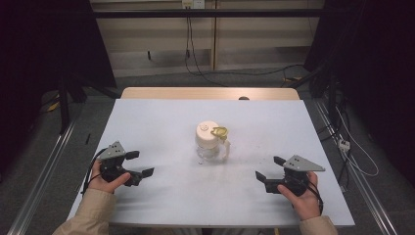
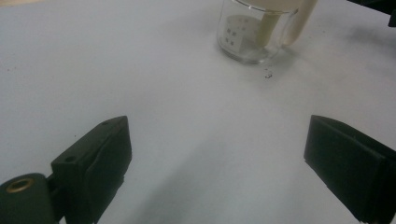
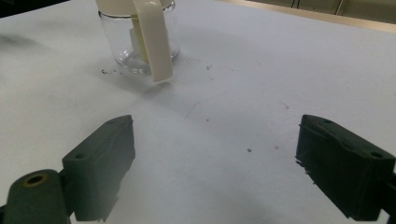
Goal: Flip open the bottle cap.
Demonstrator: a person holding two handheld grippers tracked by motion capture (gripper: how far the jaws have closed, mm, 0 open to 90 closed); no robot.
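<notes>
A clear glass jug with a cream lid and a cream handle stands upright in the middle of the white table. In the left gripper view the jug sits ahead and to the right; the right gripper view has the jug ahead at upper left, handle toward me. My left gripper rests near the table's front left, open, jaws wide with nothing between them. At the front right my right gripper is open and empty too. Both point inward at the jug from well short of it.
Bare white tabletop lies between each gripper and the jug. A wooden edge shows at the table's far side. Cables and a metal rail lie on the floor to the right. Dark curtains flank both sides.
</notes>
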